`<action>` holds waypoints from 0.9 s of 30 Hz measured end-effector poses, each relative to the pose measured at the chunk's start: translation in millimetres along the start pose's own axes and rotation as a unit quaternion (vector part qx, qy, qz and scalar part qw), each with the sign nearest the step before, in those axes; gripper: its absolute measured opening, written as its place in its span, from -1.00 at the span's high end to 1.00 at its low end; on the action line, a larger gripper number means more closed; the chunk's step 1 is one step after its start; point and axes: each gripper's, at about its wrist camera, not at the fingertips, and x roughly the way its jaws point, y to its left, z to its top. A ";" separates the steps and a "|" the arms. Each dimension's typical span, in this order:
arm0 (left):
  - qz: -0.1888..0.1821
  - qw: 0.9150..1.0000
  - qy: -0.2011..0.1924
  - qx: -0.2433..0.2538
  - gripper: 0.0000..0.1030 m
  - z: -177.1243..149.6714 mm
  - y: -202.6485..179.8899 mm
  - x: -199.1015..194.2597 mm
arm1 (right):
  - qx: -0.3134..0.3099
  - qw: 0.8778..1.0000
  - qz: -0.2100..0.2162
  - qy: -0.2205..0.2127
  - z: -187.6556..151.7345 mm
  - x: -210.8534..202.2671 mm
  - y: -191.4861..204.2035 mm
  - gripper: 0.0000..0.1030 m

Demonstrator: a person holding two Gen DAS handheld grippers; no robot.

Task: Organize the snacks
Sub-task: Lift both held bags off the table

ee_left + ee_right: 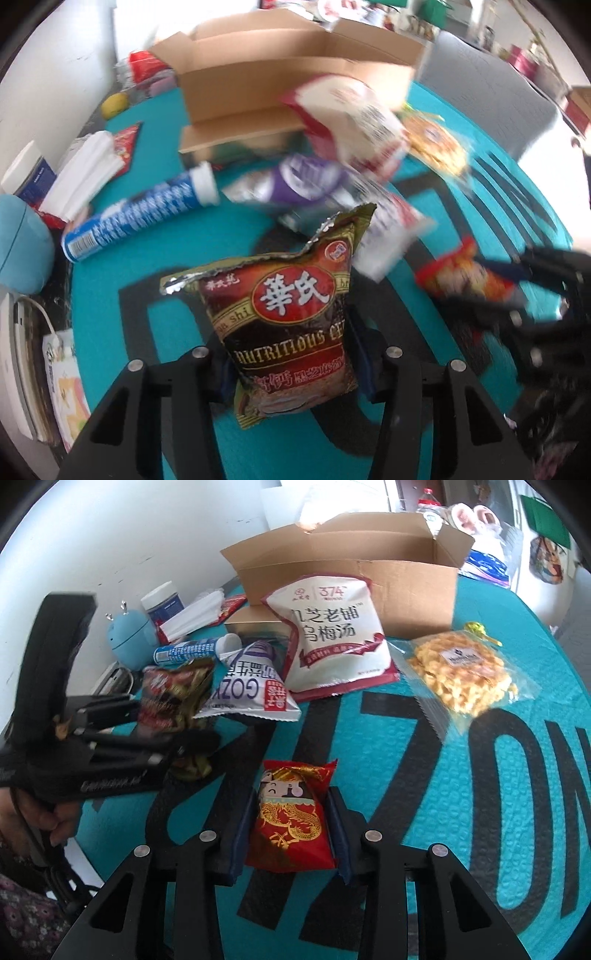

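Snack packets (pixel 334 642) crowd before the cardboard box (pixel 351 565); each gripper pinches one packet.

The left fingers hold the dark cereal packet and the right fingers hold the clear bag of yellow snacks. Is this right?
Not quite. The right wrist view shows the right fingers holding the small red packet; the clear bag of yellow snacks lies on the mat. The left fingers do hold the dark cereal packet.

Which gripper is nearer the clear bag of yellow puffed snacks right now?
Right. The right gripper, shut on the red packet, sits beside the clear bag; the left gripper, holding the cereal bag, is farther off.
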 end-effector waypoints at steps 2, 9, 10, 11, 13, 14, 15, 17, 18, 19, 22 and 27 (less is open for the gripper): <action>-0.013 1.000 0.007 0.004 0.04 -5.1 -6.5 -3.5 | 0.003 1.000 -0.003 0.002 -4.2 -3.3 -2.7 0.27; 0.006 1.000 -0.006 0.015 0.01 -13.8 -23.1 -6.0 | 0.007 1.000 0.006 0.002 -6.6 -2.3 -2.2 0.26; 0.009 1.000 -0.008 0.011 0.00 -14.0 -23.7 -5.9 | 0.003 1.000 0.002 0.002 -6.1 -1.7 -1.0 0.25; 0.010 1.000 -0.010 0.006 -0.02 -13.4 -22.7 -4.9 | 0.000 1.000 -0.001 0.002 -5.9 -1.2 0.0 0.25; 0.012 1.000 -0.012 -0.010 -0.04 -13.0 -20.4 -3.8 | -0.005 1.000 -0.005 0.001 -5.3 0.2 1.6 0.25; 0.014 1.000 -0.013 -0.013 -0.04 -12.2 -19.1 -3.2 | -0.006 1.000 -0.004 0.001 -5.5 0.2 1.9 0.25; 0.016 1.000 -0.014 -0.016 -0.04 -11.8 -19.2 -2.8 | -0.006 1.000 -0.004 0.001 -5.7 0.4 2.2 0.25; 0.015 0.999 -0.021 -0.022 -0.04 -12.5 -19.2 -3.0 | -0.004 1.000 -0.003 0.001 -5.5 0.7 3.0 0.25; 0.012 0.999 -0.026 -0.025 -0.03 -13.5 -18.6 -3.4 | -0.003 1.000 -0.003 0.000 -5.5 1.0 3.6 0.25; 0.010 0.999 -0.030 -0.028 -0.01 -15.0 -17.6 -4.6 | -0.003 1.000 -0.005 -0.001 -5.9 0.8 4.4 0.26; 0.004 0.999 -0.029 -0.035 0.10 -18.7 -14.0 -9.1 | -0.009 1.000 -0.006 -0.004 -7.7 -0.8 7.0 0.27; -0.020 0.998 -0.026 -0.050 0.19 -22.7 -9.8 -18.2 | -0.003 1.000 0.019 -0.003 -9.8 -5.2 6.8 0.27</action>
